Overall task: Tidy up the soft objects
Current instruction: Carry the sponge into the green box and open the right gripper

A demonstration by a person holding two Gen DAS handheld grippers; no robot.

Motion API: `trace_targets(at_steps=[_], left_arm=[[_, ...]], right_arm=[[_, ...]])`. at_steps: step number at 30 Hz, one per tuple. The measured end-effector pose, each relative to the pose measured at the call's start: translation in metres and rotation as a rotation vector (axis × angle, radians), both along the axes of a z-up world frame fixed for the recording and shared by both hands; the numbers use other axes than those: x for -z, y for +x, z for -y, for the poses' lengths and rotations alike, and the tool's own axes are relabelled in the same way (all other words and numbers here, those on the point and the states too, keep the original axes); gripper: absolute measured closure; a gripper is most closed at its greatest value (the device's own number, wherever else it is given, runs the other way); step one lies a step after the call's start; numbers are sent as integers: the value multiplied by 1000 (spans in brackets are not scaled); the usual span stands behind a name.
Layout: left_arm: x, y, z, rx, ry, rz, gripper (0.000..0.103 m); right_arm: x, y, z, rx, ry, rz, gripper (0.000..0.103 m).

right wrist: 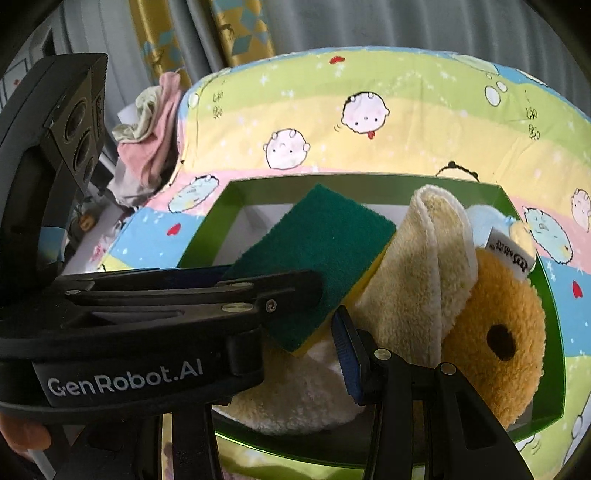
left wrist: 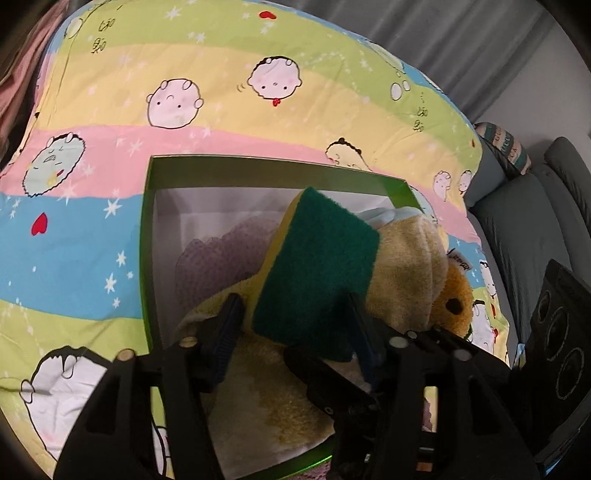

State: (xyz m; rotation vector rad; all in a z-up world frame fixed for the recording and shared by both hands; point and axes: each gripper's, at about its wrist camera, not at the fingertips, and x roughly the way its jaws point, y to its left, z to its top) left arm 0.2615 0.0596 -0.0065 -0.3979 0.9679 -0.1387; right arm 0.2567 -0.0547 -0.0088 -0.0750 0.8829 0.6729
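A cartoon-print quilt (left wrist: 229, 110) covers the bed, grey curtains (right wrist: 369, 22) behind. On it sits a green box (left wrist: 147, 236) holding plush toys (right wrist: 495, 332). The left gripper (left wrist: 295, 314) clamps a green sponge (left wrist: 317, 258) above the box; the right gripper's (right wrist: 343, 332) grip cannot be told.

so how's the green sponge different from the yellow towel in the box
The sponge is a flat, stiff slab, dark green over yellow, propped up at a tilt; the towel is pale yellow, fluffy and folded limp. The sponge sits between the left gripper's fingers; the towel lies loose. Both are in the green box.
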Motion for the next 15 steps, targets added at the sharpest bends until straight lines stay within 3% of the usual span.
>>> trace_targets(at_steps=[4,8,10,12,15], left_arm=[[-5,-4,2,-15,42,-11,21],[-14,-14,3,-19,64,-7,17],[-21,-23,7,-14,91,3,10],[-29,-35,10,-16,130,21,4],[-37,-50,14,-11,165,38,1]], right_arm=[[-5,-5,4,29,-1,-6,50],[-15,-17,13,55,0,19,46],[-22,-27,19,73,-4,43,41],[-31,-41,28,104,-7,83,29],[-41,-60,39,137,-2,128,26]])
